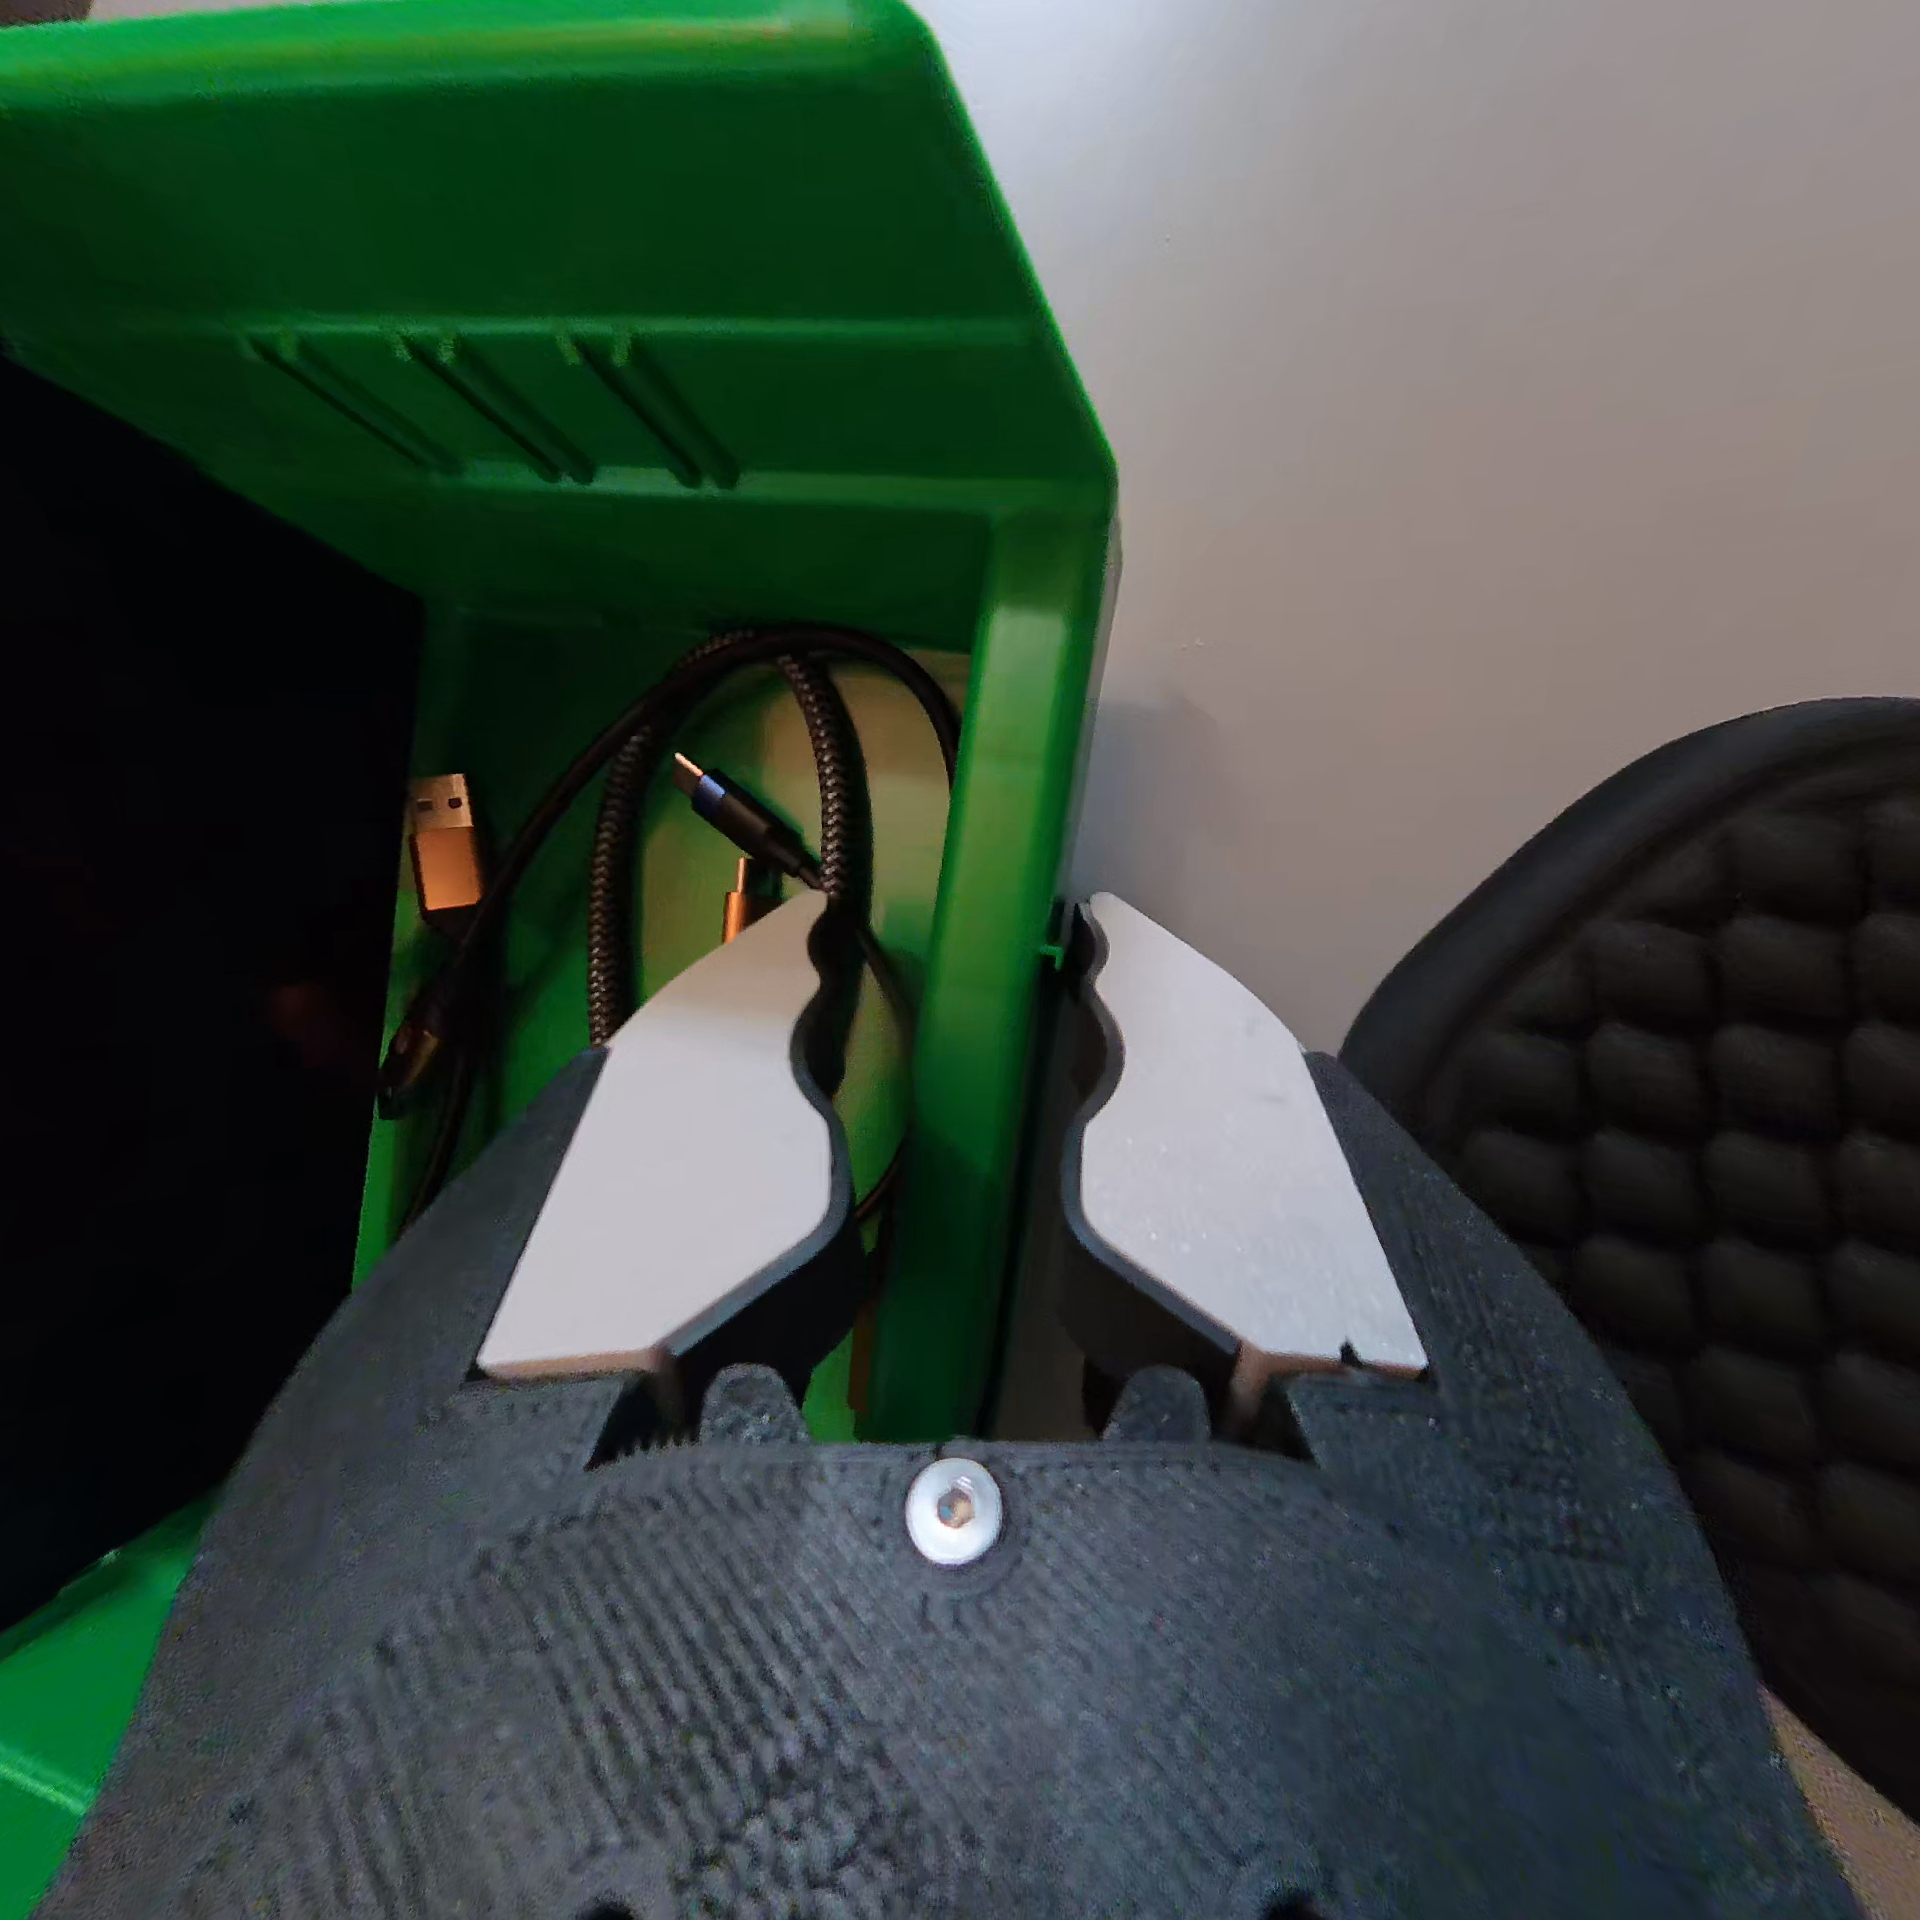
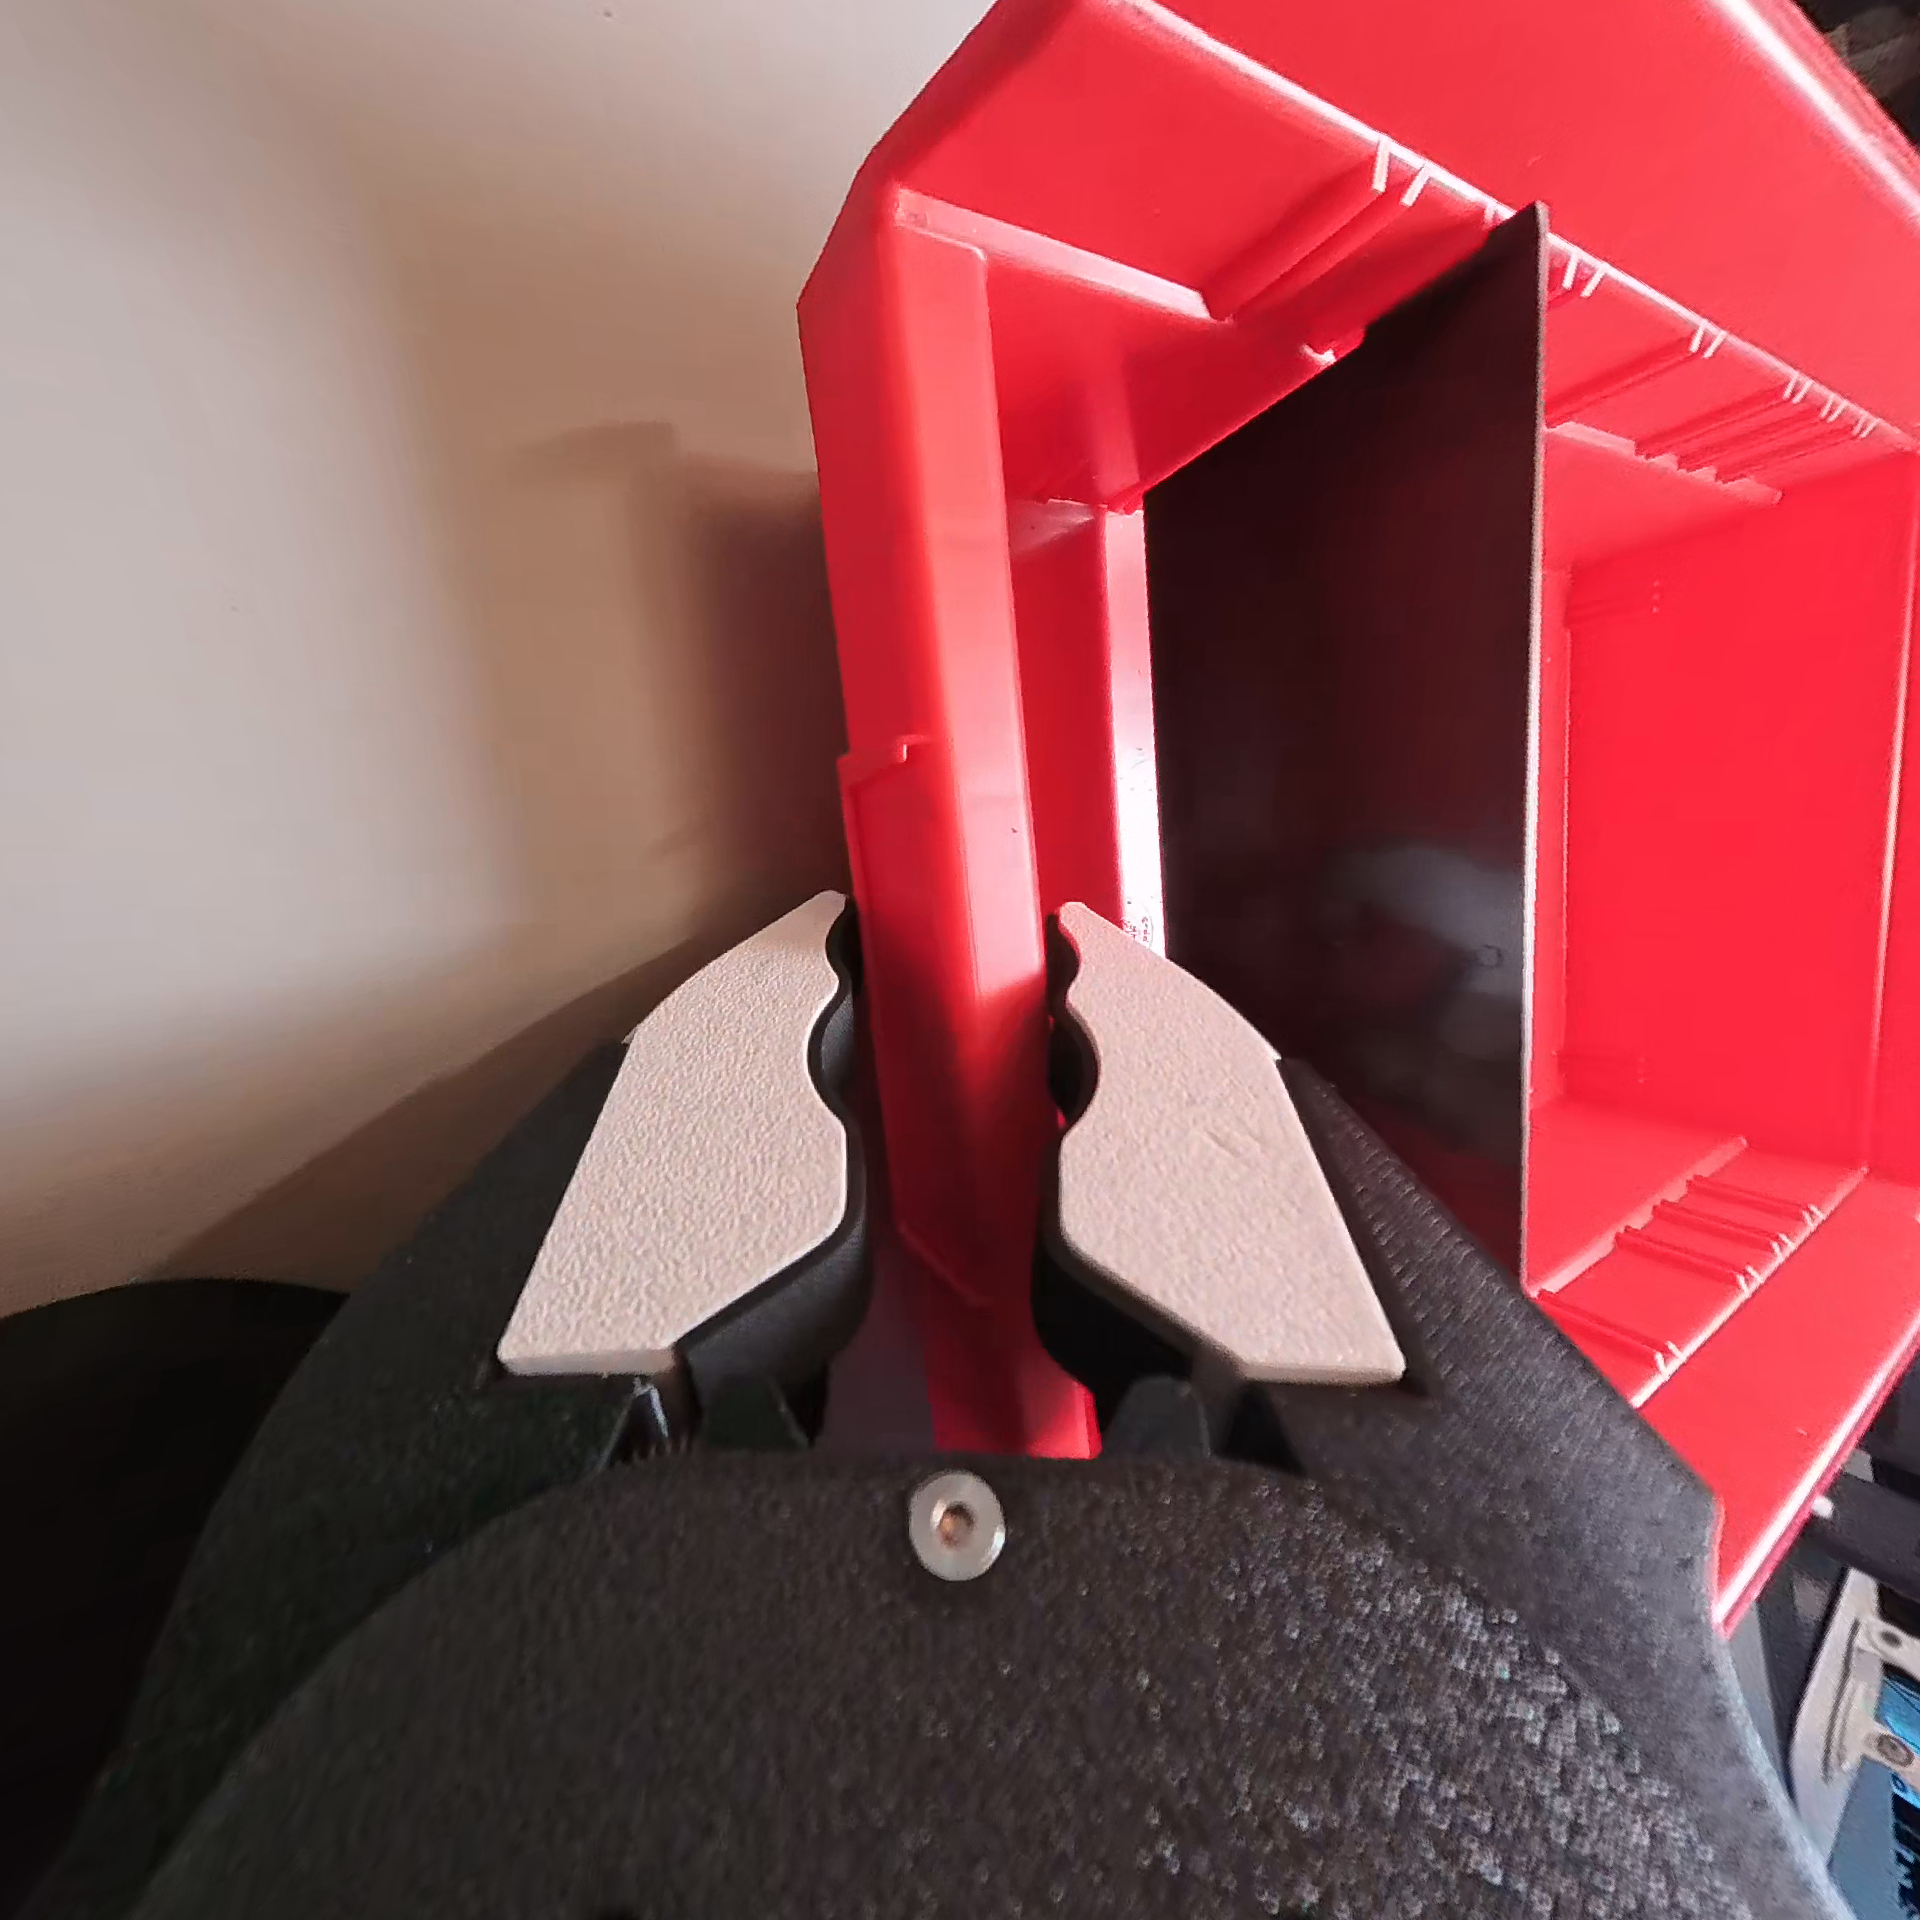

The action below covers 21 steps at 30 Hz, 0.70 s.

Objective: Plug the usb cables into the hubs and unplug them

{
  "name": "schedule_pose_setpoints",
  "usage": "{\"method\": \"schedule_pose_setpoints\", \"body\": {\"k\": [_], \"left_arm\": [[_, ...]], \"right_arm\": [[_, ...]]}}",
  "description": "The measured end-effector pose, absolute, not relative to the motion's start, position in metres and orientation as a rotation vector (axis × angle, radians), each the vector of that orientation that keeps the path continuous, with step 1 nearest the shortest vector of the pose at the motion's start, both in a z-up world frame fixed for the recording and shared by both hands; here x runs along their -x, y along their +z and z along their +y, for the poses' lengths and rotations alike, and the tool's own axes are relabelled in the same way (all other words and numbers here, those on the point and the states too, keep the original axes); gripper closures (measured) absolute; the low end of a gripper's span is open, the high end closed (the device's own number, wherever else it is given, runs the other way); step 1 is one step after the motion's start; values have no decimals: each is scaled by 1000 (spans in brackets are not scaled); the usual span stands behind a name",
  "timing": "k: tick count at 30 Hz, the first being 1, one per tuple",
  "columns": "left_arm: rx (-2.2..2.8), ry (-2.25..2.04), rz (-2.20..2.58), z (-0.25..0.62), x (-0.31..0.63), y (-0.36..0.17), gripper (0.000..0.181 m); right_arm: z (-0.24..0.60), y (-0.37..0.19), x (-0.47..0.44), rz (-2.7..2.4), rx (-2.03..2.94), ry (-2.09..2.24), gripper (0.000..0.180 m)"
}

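Observation:
My left gripper (image 1: 956, 906) is shut on the right side wall (image 1: 997, 779) of a green plastic bin (image 1: 520, 260), one finger inside and one outside. The bin's open side faces the camera. Inside lie several USB cables: a black braided cable (image 1: 831, 790), a copper-coloured USB-A plug (image 1: 445, 842) and a dark small plug (image 1: 727, 800). My right gripper (image 2: 951, 909) is shut on the left side wall (image 2: 935, 675) of a red plastic bin (image 2: 1714, 779), which is tilted. The red bin's compartments show nothing inside. No hub is in view.
A black divider panel (image 1: 187, 883) stands in the green bin, and another (image 2: 1351, 779) stands in the red bin. A pale wall (image 1: 1455, 312) is close behind both bins. A black padded cushion (image 1: 1662, 1143) sits right of the green bin. A grey and blue object (image 2: 1860, 1714) shows at the lower right.

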State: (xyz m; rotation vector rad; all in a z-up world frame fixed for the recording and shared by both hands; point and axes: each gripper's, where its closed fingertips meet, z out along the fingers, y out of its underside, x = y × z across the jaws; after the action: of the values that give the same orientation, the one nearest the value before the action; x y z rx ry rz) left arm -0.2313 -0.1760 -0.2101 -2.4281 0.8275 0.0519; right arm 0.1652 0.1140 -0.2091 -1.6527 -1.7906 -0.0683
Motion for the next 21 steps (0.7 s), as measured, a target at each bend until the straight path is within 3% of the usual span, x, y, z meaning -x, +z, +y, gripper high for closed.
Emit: {"method": "schedule_pose_setpoints", "body": {"k": [8,13,17,21], "left_arm": [[2416,100,841,-148,246,-211,153],[2359,146,765,-134,253,-203,145],[2136,-38,589,-129,241,-157,142],[1985,74,455,-113,262,-100,139]], "right_arm": [[145,-207,-167,-1778,1585,-71,145],[135,-185,-152,-1647,1416,-25,143],[111,-136,-123,-1426,1321,336,142],[86,-103,-98,-1222,1270,700,143]]}}
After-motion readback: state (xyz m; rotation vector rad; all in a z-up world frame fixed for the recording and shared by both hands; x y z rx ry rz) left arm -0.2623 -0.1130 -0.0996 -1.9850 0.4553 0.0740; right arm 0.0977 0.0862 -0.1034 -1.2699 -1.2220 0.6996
